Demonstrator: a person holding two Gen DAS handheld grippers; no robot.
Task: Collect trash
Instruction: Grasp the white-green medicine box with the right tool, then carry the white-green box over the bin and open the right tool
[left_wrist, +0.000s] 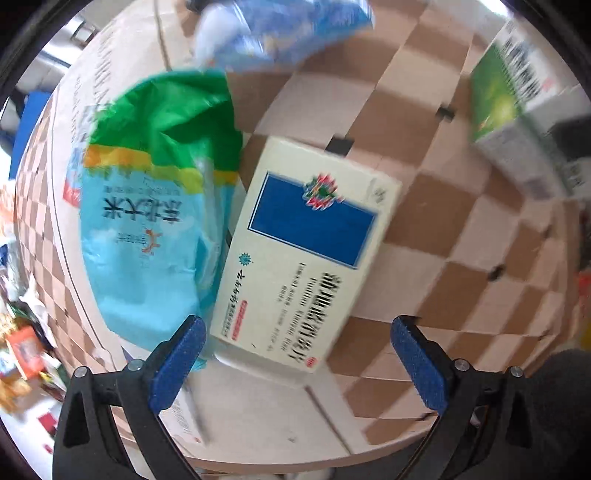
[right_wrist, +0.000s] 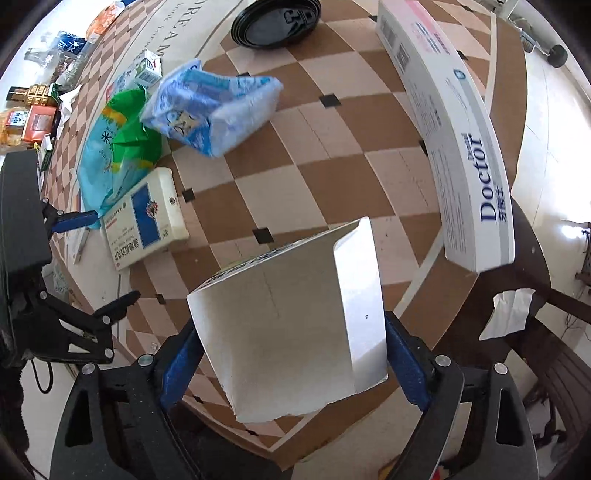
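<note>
On the checkered round table (right_wrist: 332, 166) stands a white carton (right_wrist: 288, 332), green-printed on the side that shows in the left wrist view (left_wrist: 495, 107). My right gripper (right_wrist: 293, 365) reaches down around it, both blue pads against its sides. A cream medicine box with a blue panel (left_wrist: 310, 240) (right_wrist: 144, 218) lies flat beside a green and light-blue rice bag (left_wrist: 147, 206) (right_wrist: 114, 147). Over the box's near end hangs my left gripper (left_wrist: 299, 365) (right_wrist: 98, 258), open and apart from it. A crumpled blue plastic pack (right_wrist: 214, 107) lies farther back.
A long white toothpaste box (right_wrist: 461, 147) overhangs the table's right rim. A black round lid (right_wrist: 277, 26) sits at the back and a small milk carton (right_wrist: 147, 68) at the back left. Mixed packaging (right_wrist: 29, 118) piles up far left. A tissue (right_wrist: 509, 314) lies on dark furniture.
</note>
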